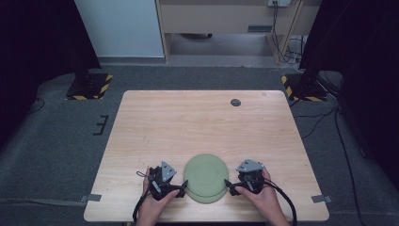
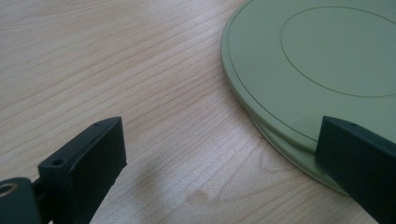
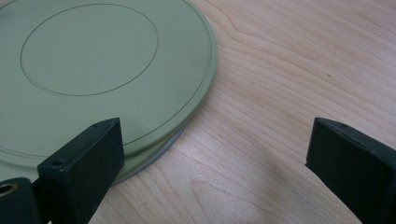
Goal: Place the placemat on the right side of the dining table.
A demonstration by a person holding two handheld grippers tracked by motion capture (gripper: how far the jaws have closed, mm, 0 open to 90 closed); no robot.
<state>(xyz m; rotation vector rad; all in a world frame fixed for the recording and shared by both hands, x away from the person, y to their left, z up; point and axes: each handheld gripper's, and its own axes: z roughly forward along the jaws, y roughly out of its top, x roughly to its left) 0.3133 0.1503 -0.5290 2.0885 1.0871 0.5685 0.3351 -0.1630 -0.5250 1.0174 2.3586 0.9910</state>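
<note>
Tabletop: light wood, on grey carpet floor.
Plates: two green, stacked, near front edge, nothing on them.
Left gripper: wide open, holds nothing, beside stack.
Right gripper: wide open, holds nothing, opposite side.

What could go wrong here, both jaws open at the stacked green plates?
1. The top plate sits offset on the lower plate; a sideways nudge from the left gripper could slide it further.
2. The stack lies near the table front edge; a push from the right gripper might shove it off.
</note>
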